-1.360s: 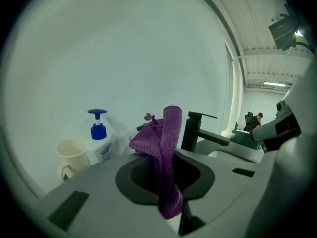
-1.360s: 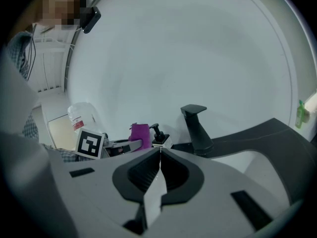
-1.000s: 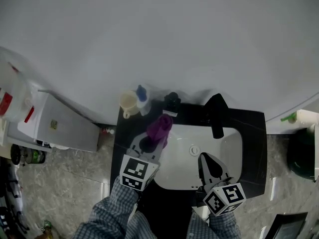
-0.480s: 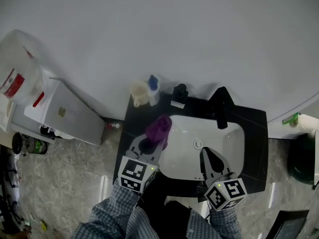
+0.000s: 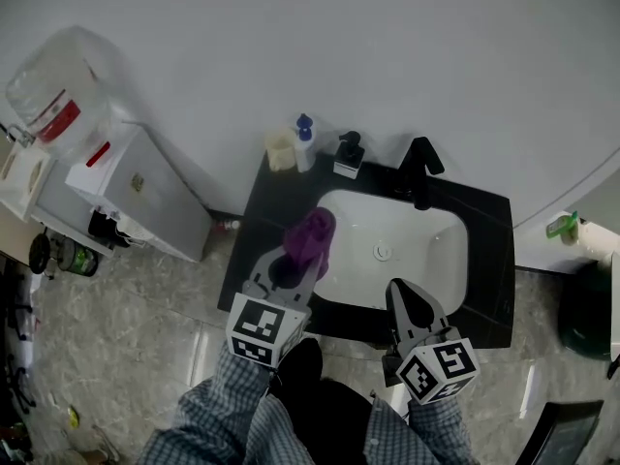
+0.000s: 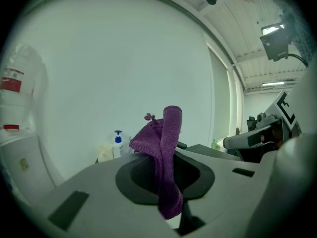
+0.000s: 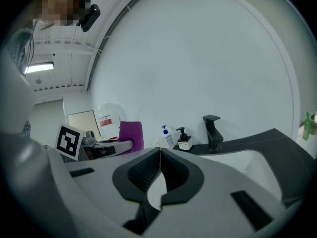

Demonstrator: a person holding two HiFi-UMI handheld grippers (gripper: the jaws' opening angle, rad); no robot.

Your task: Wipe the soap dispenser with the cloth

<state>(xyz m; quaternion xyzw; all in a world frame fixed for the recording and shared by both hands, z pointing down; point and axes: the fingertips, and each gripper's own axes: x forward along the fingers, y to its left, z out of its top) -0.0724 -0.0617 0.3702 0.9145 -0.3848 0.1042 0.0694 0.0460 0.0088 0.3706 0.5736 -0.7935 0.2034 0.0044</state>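
The soap dispenser [image 5: 348, 155], a black pump on a white base, stands at the back of the black counter [image 5: 489, 260], left of the black faucet [image 5: 418, 170]. In the right gripper view the soap dispenser [image 7: 184, 139] is far ahead. My left gripper [image 5: 295, 267] is shut on a purple cloth [image 5: 312, 240] over the basin's left rim. The cloth [image 6: 165, 148] stands up and droops between the jaws of the left gripper [image 6: 166, 158]. My right gripper [image 5: 407, 308] hangs over the basin's front rim. Its jaws meet with nothing held in the right gripper [image 7: 159, 150].
A blue-capped pump bottle [image 5: 304, 141] and a pale cup [image 5: 280, 149] stand left of the soap dispenser. The white basin [image 5: 436, 260] fills the counter's middle. A white water cooler [image 5: 126, 187] with a jug [image 5: 58, 95] stands on the left. A dark bin [image 5: 586, 303] sits right.
Both grippers have drawn back from the counter's rear, so the soap dispenser lies farther from them. The view has widened and shows more floor. The cloth stays in the left gripper.
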